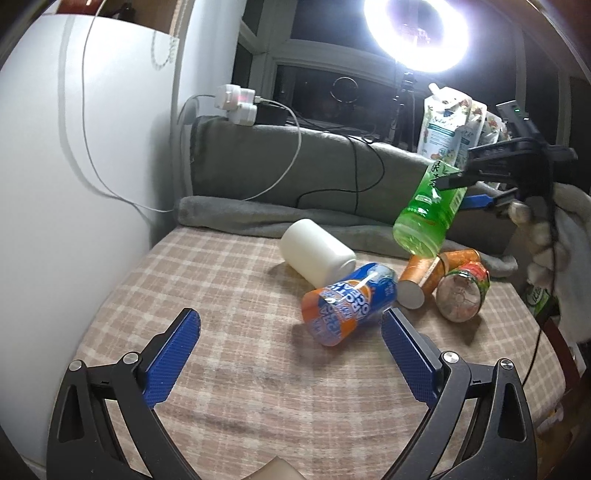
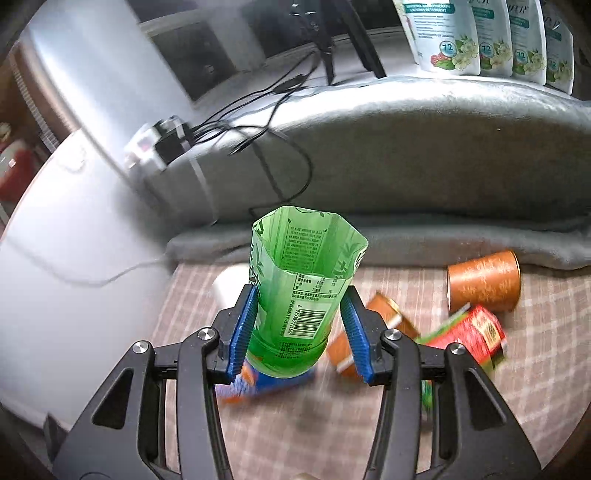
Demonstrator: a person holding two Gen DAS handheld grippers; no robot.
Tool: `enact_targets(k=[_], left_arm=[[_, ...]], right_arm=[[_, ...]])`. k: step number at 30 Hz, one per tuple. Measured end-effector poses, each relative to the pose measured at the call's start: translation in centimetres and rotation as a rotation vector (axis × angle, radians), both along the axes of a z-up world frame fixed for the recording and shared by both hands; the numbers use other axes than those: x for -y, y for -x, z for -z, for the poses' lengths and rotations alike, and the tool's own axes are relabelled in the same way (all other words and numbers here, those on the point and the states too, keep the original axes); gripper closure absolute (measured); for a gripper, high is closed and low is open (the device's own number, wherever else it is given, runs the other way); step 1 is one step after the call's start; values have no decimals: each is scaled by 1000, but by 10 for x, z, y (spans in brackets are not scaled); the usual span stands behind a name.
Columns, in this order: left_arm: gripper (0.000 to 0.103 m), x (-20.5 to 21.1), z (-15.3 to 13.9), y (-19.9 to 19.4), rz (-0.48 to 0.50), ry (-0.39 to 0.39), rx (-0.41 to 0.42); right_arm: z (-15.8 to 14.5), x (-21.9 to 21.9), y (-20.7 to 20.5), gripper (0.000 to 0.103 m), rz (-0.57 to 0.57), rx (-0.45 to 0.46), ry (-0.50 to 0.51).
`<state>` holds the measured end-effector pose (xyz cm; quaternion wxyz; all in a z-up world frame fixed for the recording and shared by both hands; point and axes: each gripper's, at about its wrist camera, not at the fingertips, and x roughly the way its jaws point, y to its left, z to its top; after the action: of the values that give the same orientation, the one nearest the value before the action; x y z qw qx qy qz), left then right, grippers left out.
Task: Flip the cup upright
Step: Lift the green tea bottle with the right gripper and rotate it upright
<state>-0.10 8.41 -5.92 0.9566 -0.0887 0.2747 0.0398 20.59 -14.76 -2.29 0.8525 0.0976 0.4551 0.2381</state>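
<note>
My right gripper [image 2: 299, 314] is shut on a green plastic cup [image 2: 301, 291] made from a cut bottle, and holds it in the air above the checked tablecloth [image 1: 229, 373], tilted, open end up and away from the camera. In the left wrist view the green cup [image 1: 428, 210] hangs at the right, base down, pinched by the right gripper [image 1: 454, 188]. My left gripper [image 1: 291, 328] is open and empty, low over the cloth, with a blue and orange cup [image 1: 347, 302] lying on its side just beyond its right finger [image 1: 402, 354].
A white cup [image 1: 316, 251], orange-brown cups [image 1: 424, 273] and a red and green cup [image 1: 463, 291] lie on their sides on the cloth. A grey blanket [image 1: 295, 173] with cables and a power strip [image 1: 236, 103] runs along the back. Detergent pouches [image 2: 480, 33] stand behind.
</note>
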Motion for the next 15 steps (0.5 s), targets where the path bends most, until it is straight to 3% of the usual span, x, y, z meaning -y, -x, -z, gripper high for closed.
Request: enact_targets(k=[4,10,15], left_arm=[[5,10,-3,2,31,4,0],[5,20,-2,2,77,30,-18],[5,26,1,0,96,45,-39]], right_arm=[[12,-11,26,55,-79,-56,-5],[29,7,62,55,-158,-155,1],[60,14,81,55,-217,-280,14]])
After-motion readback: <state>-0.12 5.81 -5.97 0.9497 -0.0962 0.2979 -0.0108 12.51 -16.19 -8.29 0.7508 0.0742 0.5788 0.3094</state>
